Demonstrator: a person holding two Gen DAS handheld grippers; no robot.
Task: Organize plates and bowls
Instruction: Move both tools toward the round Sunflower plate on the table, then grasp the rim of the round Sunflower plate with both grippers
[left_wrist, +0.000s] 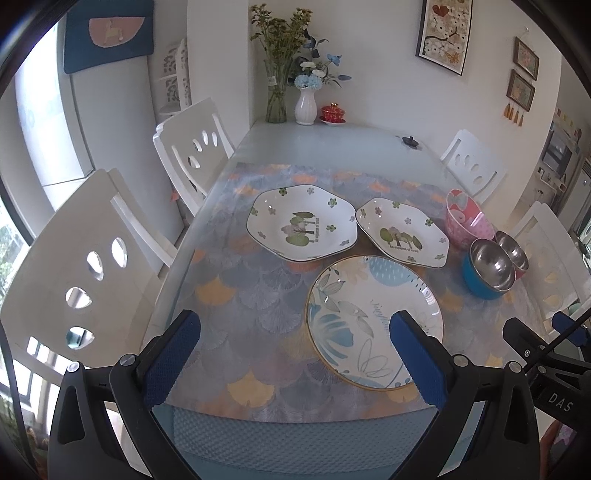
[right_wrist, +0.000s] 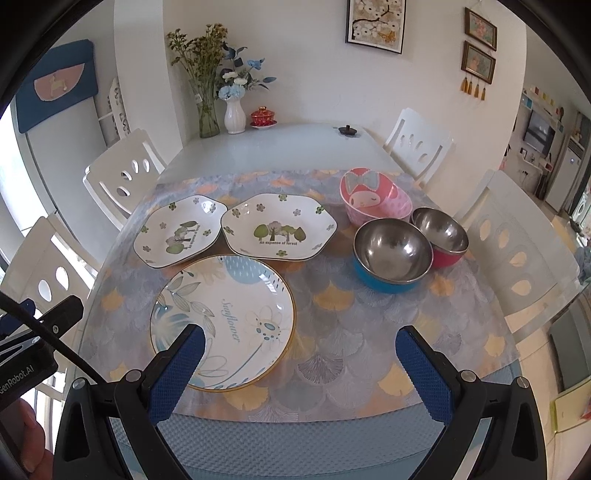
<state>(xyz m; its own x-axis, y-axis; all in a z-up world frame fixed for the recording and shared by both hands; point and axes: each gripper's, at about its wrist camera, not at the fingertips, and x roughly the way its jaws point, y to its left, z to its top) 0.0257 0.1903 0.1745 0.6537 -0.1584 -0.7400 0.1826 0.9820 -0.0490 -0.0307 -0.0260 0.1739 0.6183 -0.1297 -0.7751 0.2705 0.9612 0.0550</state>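
A round flower-print plate (left_wrist: 364, 325) (right_wrist: 225, 317) lies nearest me on the patterned mat. Behind it lie two white hexagonal tree-print plates, one on the left (left_wrist: 301, 227) (right_wrist: 179, 230) and one on the right (left_wrist: 402, 232) (right_wrist: 279, 227). To the right stand a pink bowl (left_wrist: 467, 221) (right_wrist: 375, 201), a blue steel-lined bowl (left_wrist: 487, 267) (right_wrist: 391, 254) and a red steel-lined bowl (left_wrist: 513, 251) (right_wrist: 441, 234). My left gripper (left_wrist: 293, 334) is open and empty above the table's near edge. My right gripper (right_wrist: 299, 349) is open and empty beside it.
White chairs stand on both sides of the table (left_wrist: 332, 144). At the far end are a glass vase (left_wrist: 276, 99), a white vase (left_wrist: 306, 107), a red lidded cup (left_wrist: 333, 112) and a small black object (left_wrist: 409, 141). A blue textured surface (right_wrist: 295, 432) lies below the grippers.
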